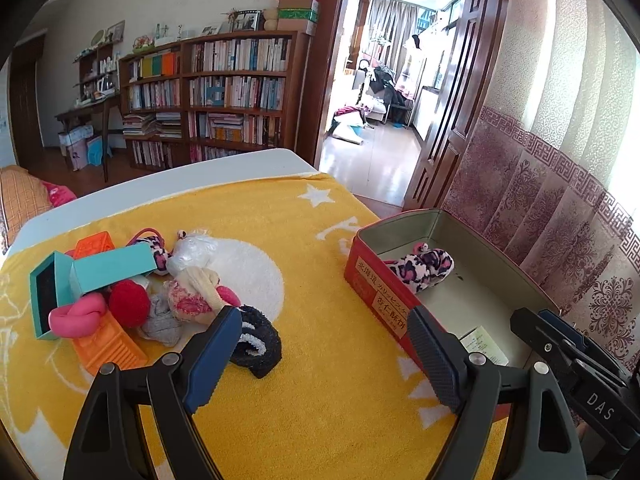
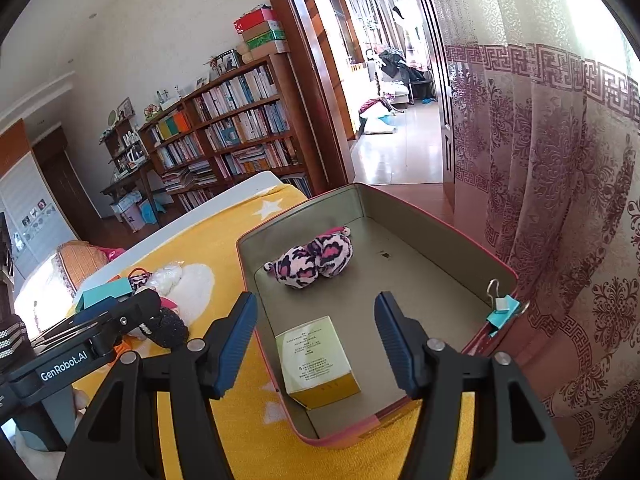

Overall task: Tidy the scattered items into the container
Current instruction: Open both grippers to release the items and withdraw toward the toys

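Hovering over the yellow towel [image 1: 312, 240] on the table, the left gripper [image 1: 324, 356] stands wide with nothing between its jaws, near a dark sock [image 1: 260, 344] at the edge of the scattered pile [image 1: 132, 292]. The right gripper [image 2: 316, 344] hangs half open and empty above the red tin [image 2: 400, 208]. Inside the tin lie a pink leopard-print sock [image 2: 312, 260] and a small yellow box [image 2: 316, 360], well apart.

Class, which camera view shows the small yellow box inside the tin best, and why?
The right wrist view: the yellow box lies whole in the tin, printed top and one side visible. The left wrist view shows only a sliver of it behind that gripper's finger.
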Available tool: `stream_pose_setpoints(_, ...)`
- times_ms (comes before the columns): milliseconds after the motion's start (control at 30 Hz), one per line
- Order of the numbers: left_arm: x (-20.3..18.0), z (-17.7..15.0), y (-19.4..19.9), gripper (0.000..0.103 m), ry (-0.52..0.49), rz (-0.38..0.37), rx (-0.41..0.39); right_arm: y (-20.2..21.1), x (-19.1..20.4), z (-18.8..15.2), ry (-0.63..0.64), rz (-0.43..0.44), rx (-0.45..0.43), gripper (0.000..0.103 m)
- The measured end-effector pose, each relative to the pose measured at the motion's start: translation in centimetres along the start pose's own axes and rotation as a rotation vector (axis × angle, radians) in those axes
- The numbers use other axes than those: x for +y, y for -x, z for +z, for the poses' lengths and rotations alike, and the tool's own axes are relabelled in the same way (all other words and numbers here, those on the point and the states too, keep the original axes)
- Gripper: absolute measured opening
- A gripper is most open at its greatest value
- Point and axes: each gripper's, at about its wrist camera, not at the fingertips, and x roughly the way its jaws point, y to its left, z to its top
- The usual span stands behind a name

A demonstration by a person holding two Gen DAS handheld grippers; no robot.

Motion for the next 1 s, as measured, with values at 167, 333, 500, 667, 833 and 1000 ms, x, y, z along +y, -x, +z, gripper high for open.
stream_pose_setpoints(167, 1.6, -0.1, 0.3, 0.086, 0.024, 0.030, -0.002, -0.6, 1.8, -0.2, 0.033, 0.023, 0.022, 0.065)
stream_pose_setpoints(333, 3.5, -0.4, 0.7, 0.086, 0.056, 0.048, 0.004, -1.1, 3.5, -0.6, 0.062, 0.042, 0.044, 0.067)
stream_pose_setpoints(500, 6.0, -0.8, 1.2, 0.086, 0.099, 0.063, 0.008, -1.6, 5.6, -1.1, 0.097, 0.061, 0.060, 0.069)
stream_pose_setpoints(667, 9.8, -1.4, 2.2, 0.086, 0.170, 0.101, 0.001, -2.3, 7.8, -1.6, 0.133, 0.084, 0.081, 0.070)
stream_pose_setpoints(833, 13.7, -2.5, 3.3, 0.086, 0.236, 0.143, 0.000, -3.0, 10.0, -2.2, 0.156, 0.112, 0.105, 0.070)
stream_pose_setpoints(1000, 17.3, -3.7, 4.3, 0.086, 0.302, 0.177, 0.005, -3.7, 11.9, -2.7, 0.183, 0.137, 0.128, 0.070)
